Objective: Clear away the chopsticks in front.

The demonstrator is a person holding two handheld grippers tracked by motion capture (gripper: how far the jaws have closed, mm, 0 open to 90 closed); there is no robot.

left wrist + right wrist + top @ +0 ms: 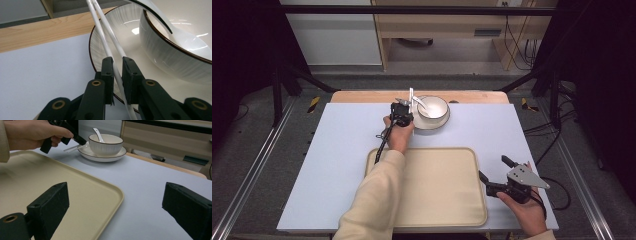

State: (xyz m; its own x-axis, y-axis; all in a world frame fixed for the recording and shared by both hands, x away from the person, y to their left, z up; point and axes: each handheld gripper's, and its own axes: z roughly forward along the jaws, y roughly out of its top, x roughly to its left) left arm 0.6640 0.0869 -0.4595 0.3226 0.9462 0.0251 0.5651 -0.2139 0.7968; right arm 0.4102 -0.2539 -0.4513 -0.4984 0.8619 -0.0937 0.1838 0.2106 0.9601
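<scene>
Chopsticks pinched in left claw, arm outstretched over plate

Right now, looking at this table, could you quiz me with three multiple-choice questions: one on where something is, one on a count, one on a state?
1. Where does the bowl stand?
A. On the tray
B. On a plate at the table's far edge
C. On the floor

2. How many white chopsticks run between the left gripper's jaws?
A. One
B. Two
C. Four

3. How do the right gripper's jaws stand?
A. Wide apart, holding nothing
C. Closed on a spoon
B. Closed on the tray's rim

Answers:
1 B: the high view shows the bowl on the plate, beyond the beige tray.
2 B: the left gripper view shows two thin white sticks passing between the jaws.
3 A: the right gripper view shows bare table between the jaws; the spoon rests in the bowl.
</scene>
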